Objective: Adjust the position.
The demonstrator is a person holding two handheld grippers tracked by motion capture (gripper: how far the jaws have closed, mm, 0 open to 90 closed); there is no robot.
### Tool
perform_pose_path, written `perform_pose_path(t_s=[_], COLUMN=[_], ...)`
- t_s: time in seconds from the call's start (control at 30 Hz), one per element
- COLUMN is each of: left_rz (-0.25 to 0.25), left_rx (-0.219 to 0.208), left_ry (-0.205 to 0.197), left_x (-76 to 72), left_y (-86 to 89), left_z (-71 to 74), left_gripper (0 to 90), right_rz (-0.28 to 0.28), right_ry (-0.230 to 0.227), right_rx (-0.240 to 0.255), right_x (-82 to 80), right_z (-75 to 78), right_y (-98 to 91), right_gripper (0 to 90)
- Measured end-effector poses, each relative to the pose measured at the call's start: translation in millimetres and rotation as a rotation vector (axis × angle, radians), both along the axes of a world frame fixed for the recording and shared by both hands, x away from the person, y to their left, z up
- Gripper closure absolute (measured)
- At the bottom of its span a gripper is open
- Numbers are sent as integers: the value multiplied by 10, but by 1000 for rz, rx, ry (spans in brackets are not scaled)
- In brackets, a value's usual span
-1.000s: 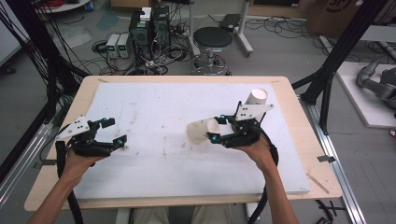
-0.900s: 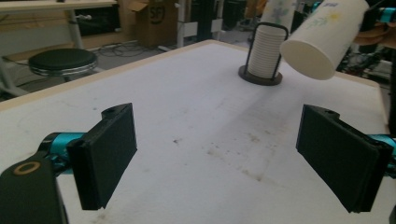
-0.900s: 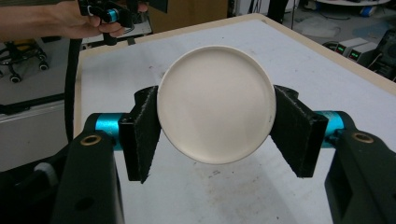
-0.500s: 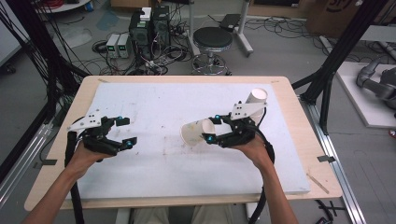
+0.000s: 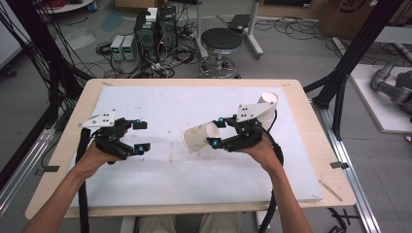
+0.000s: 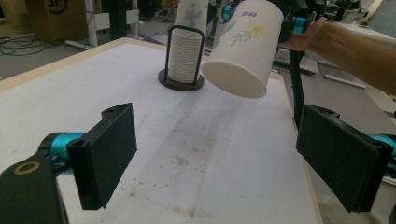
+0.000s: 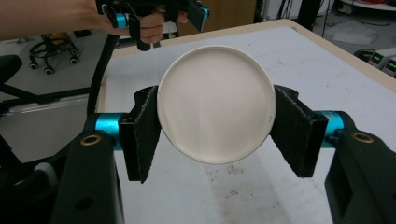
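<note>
A white paper cup (image 5: 198, 138) with a flower print lies tipped sideways in the air over the middle of the table, its base pointing left. My right gripper (image 5: 216, 131) is shut on it. In the right gripper view the cup's round base (image 7: 215, 103) sits squeezed between the two black pads (image 7: 144, 133). My left gripper (image 5: 142, 136) hovers left of the cup, open and with nothing between its jaws. In the left gripper view the cup (image 6: 243, 46) hangs ahead, beyond the wide-apart pads (image 6: 107, 154).
A stack of paper cups (image 5: 267, 103) stands in a black wire holder (image 6: 181, 83) at the table's right rear. The white board (image 5: 160, 174) covering the table has faint stains at its middle. A stool (image 5: 221, 41) and electronics sit on the floor beyond.
My left gripper has moved right, toward the table's middle and the cup. The right gripper and its cup have barely shifted.
</note>
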State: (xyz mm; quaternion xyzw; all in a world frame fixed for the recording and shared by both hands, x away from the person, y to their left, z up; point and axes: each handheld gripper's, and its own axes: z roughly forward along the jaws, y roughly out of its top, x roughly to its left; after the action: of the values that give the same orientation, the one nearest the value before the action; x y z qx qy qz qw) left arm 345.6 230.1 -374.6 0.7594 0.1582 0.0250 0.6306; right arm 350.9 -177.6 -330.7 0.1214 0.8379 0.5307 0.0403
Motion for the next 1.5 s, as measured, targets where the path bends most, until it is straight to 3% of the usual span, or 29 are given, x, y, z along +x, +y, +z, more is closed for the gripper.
perform_pose_path(t_s=[0.8, 1.07, 1.5], left_rz=[-179, -213, -250], left_rx=[-28, -18, -42], left_ry=[-2, 5, 3], left_x=[108, 124, 149], left_y=[-610, -779, -978], left_z=[151, 113, 143], left_gripper=[123, 123, 122], right_rz=[82, 100, 120], right_ry=[7, 6, 4], right_rx=[15, 20, 26], right_x=[-18, -39, -54], right_z=[-23, -25, -32], right_y=[166, 205, 256], right_gripper=[376, 376, 376])
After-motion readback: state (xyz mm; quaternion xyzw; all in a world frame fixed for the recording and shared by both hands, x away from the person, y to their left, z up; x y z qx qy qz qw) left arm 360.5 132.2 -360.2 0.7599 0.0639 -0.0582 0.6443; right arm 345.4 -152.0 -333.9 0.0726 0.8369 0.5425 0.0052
